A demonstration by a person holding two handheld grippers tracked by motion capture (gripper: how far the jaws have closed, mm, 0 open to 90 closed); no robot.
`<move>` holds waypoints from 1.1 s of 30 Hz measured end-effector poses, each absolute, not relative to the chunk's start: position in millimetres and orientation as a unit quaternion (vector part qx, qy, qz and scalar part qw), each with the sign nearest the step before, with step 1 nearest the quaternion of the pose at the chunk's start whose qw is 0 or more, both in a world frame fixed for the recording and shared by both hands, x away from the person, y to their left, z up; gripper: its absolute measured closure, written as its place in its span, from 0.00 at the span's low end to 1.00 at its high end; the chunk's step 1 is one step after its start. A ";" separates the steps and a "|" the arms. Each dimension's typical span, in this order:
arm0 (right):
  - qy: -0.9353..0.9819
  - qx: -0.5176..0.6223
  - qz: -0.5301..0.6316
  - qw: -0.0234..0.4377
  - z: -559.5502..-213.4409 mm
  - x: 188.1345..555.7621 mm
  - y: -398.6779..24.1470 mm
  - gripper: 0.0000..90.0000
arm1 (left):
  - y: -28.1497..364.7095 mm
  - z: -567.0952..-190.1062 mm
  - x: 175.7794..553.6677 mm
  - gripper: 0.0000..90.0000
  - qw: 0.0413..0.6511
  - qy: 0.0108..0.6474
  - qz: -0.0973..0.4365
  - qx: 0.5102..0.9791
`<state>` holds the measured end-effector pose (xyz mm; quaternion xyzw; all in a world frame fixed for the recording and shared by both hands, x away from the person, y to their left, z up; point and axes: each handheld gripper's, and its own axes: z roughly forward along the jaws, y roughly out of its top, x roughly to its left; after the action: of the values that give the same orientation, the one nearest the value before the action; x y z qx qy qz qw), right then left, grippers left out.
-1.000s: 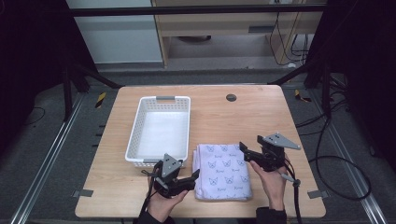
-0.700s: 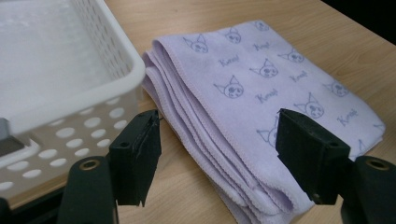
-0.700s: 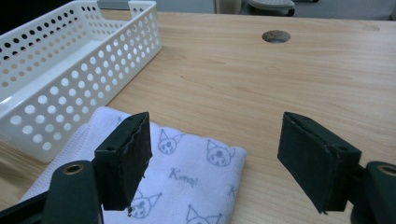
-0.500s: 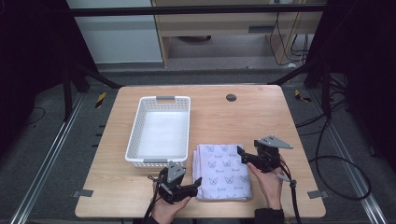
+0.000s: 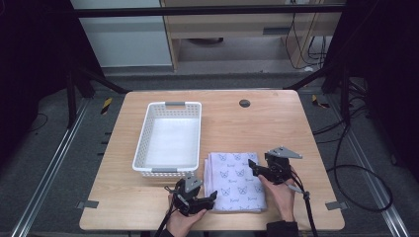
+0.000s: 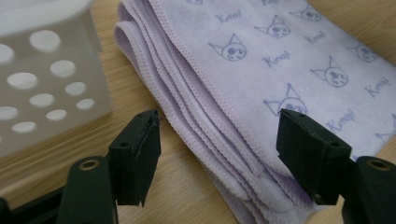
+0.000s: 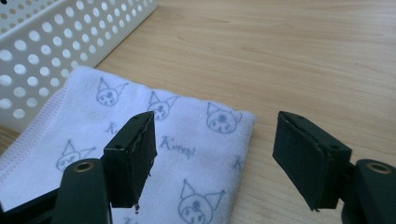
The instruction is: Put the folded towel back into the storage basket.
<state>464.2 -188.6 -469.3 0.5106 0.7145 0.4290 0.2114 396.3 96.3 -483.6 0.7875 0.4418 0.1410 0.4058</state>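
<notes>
A folded lavender towel (image 5: pixel 234 180) printed with cat faces lies flat on the wooden table, just right of a white perforated basket (image 5: pixel 143 133). My left gripper (image 5: pixel 212 197) is low at the towel's near left corner. Its jaws stand open astride the stacked folded edges (image 6: pixel 201 126), one jaw over bare wood, the other over the cloth. My right gripper (image 5: pixel 253 167) hovers at the towel's right edge. Its jaws have just been closing a little but remain open, with the towel's corner (image 7: pixel 224 126) below the gap and neither pad pressing on it.
The basket (image 6: pixel 42 84) stands close to the left gripper's left jaw and appears at the upper left of the right gripper view (image 7: pixel 46 46). A dark round hole (image 5: pixel 244 103) sits near the table's far edge. Bare wood stretches right of the towel.
Both grippers have sunk toward the towel. The left one has drawn in to the near left corner, the right one has come down onto the right edge.
</notes>
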 end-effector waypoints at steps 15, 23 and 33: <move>0.730 0.517 0.401 0.197 -490.7 469.0 -185.1 0.40 | 86.2 -496.7 401.9 0.31 0.388 0.445 0.132 0.796; 0.734 0.521 0.394 0.185 -498.5 470.7 -184.1 0.49 | 86.6 -502.1 404.6 0.29 0.391 0.450 0.121 0.793; 0.731 0.533 0.394 0.159 -502.5 472.6 -183.0 0.55 | 81.1 -500.9 404.3 0.30 0.378 0.448 0.128 0.800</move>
<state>472.6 -183.0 -502.5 0.5334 0.7312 0.3942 0.1595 404.3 81.1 -500.9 0.7999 0.4482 0.1280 0.3780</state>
